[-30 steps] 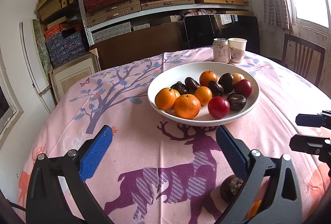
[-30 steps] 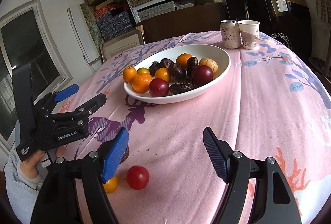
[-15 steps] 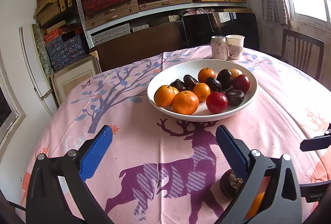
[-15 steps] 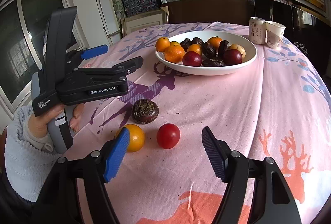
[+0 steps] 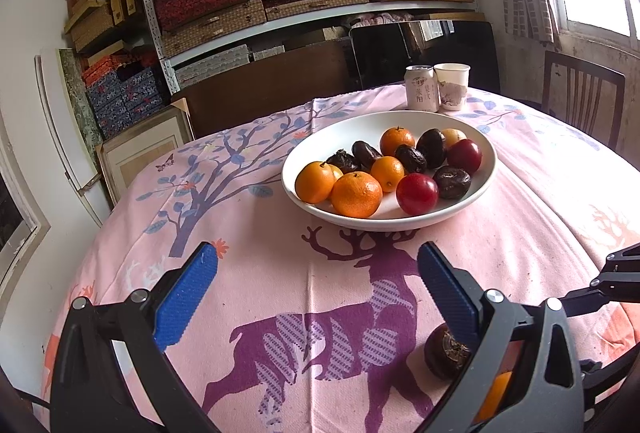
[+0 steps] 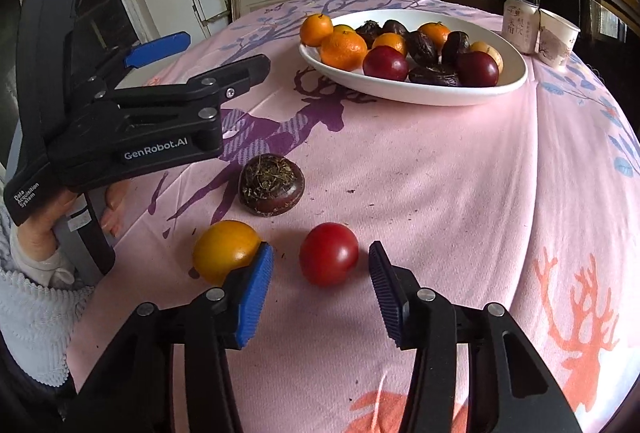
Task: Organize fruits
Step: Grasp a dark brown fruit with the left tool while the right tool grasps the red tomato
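Right tool [image 6: 320, 269] low over the tabletop [image 6: 440, 173], jaws wide, red fruit [image 6: 329, 254] between the pads, not touching either; orange fruit [image 6: 225, 251] just outside its left pad, dark brown fruit [image 6: 272, 184] just beyond; left tool [image 5: 316, 297] wide, holding nothing, aimed at the white bowl [image 5: 486, 169] full of fruit mid-table
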{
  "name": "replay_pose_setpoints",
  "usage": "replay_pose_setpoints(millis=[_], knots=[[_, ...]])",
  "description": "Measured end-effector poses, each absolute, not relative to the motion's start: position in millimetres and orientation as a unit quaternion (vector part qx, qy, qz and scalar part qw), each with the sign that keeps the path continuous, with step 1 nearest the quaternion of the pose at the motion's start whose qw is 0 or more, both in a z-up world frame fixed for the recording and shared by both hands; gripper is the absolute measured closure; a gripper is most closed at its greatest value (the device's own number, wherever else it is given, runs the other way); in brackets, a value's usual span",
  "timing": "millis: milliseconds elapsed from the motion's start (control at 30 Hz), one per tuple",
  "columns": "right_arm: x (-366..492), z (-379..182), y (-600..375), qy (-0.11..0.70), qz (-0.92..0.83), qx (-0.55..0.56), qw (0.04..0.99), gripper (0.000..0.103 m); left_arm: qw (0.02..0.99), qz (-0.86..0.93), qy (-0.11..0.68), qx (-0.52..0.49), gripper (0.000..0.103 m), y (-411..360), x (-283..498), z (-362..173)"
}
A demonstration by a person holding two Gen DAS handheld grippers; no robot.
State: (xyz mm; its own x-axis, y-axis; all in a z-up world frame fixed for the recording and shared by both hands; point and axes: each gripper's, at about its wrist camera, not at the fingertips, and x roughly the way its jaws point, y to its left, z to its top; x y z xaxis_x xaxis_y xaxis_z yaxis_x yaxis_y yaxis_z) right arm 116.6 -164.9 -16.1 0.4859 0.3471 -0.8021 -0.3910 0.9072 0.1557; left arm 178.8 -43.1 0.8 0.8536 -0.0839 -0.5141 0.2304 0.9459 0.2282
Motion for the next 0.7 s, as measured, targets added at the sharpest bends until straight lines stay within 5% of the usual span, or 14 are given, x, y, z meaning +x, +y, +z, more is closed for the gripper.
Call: replay_pose_setpoints(millis=[100,600,667,700], knots=[[117.3,-15.6,-159.8,0.458,0.217,-0.044,0.861,0.076,0.95,-0.092,0.267,0.134,0.005,-36.7,175.7,-1.6],[103.8,-5.9,-211.7,0.428,0.208,0.021,0.879,0.076,0.883,-0.239,0.363,0.176,0.005,-74.1,165.7,-35.3],[103.9,-6.8,-218.0,0.428,0.204,0.03,0.88,0.076,0.873,-0.261,0.38,0.157,0.017,-74.3,170.1,-37.6],[103.7,-7.0,-220.6,0.428,0.203,0.034,0.88,0.076,0.865,-0.281,0.395,0.13,0.034,-70.8,174.4,-39.3]])
